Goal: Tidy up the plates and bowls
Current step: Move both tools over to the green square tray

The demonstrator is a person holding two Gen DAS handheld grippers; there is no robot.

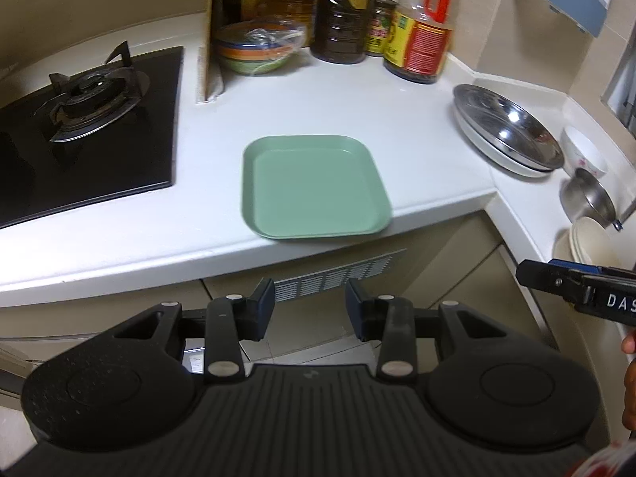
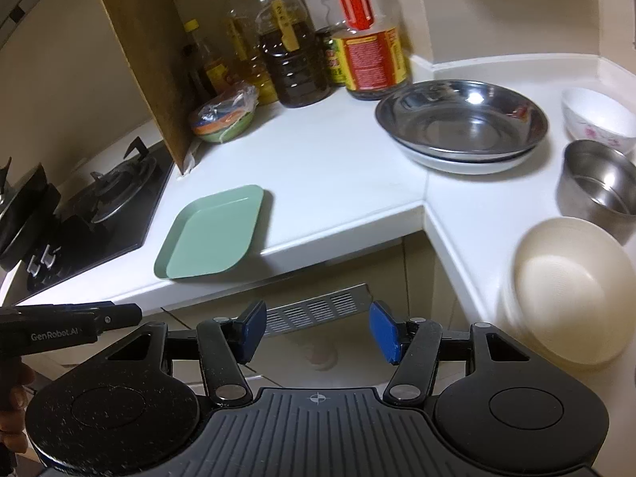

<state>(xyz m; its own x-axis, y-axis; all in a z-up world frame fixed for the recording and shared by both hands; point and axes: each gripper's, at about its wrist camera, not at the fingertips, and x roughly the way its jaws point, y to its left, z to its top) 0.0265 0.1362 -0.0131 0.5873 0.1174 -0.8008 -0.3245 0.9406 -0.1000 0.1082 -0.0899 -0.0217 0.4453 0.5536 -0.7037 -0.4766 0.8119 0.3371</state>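
Observation:
A green square plate (image 1: 314,187) lies on the white counter near its front edge; it also shows in the right wrist view (image 2: 212,234). A steel dish (image 2: 461,119) sits stacked on a white plate (image 2: 469,163) at the counter's corner. A white flowered bowl (image 2: 600,115), a steel bowl (image 2: 600,183) and a cream bowl (image 2: 572,290) stand along the right counter. My left gripper (image 1: 310,310) is open and empty, held below the counter edge in front of the green plate. My right gripper (image 2: 316,332) is open and empty, left of the cream bowl.
A black gas hob (image 1: 87,127) lies at the left. A wooden board (image 2: 139,51) stands upright beside it. Oil and sauce bottles (image 2: 369,39) and a wrapped stack of coloured bowls (image 2: 224,117) stand at the back. A cabinet vent (image 2: 318,312) is below the counter.

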